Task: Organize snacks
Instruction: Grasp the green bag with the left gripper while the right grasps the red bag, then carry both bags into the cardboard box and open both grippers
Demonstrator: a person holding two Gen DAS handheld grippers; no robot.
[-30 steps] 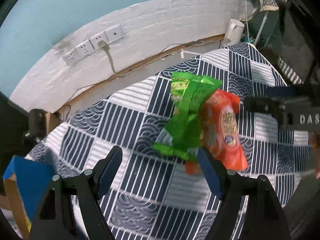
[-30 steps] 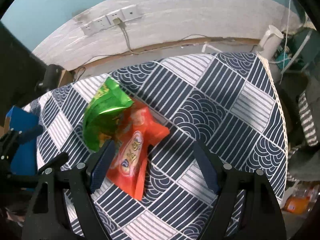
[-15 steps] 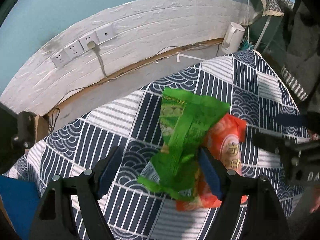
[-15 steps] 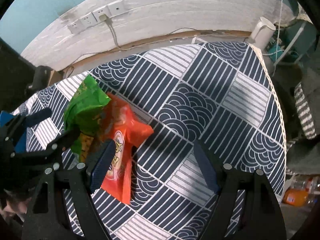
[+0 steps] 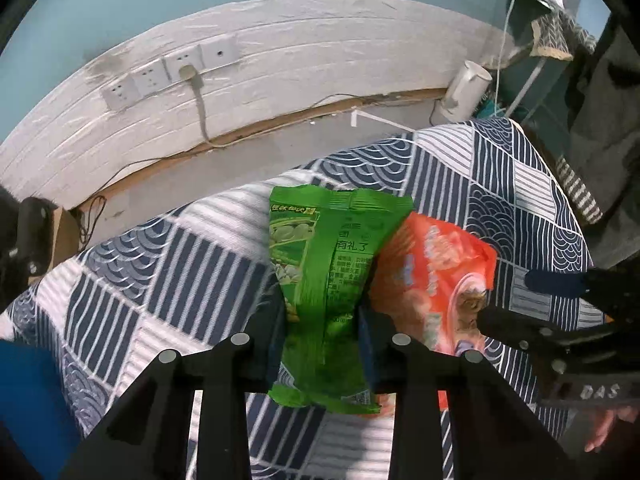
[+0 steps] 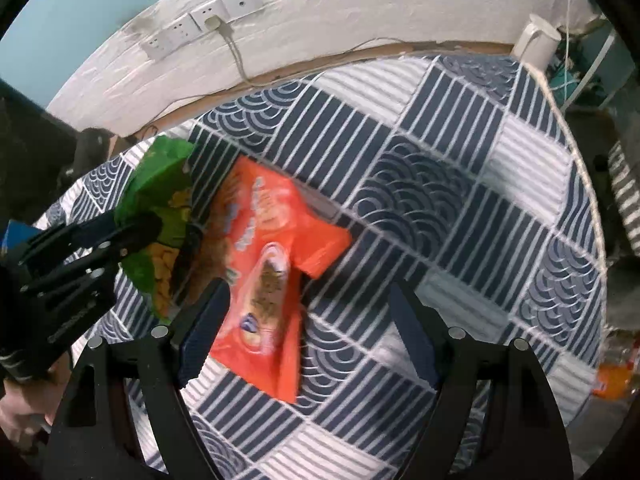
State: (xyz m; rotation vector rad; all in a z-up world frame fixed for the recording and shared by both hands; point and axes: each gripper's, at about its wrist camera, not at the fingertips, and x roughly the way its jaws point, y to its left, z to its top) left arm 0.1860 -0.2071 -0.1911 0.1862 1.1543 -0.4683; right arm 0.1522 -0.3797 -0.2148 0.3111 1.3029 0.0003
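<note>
The left gripper (image 5: 322,322) is clamped across the middle of the green bag (image 5: 332,280), which sits on the patterned tablecloth (image 5: 168,264) with its edge over the orange bag (image 5: 432,276). The puffy foil looks slippery; as I judge it, a loose pinch could let it slide out, or drag the orange bag along. The right gripper (image 6: 308,320) hangs with its 2 jaws wide apart over the orange bag's lower half, holding nothing; closing off-centre may catch only a corner.
</note>
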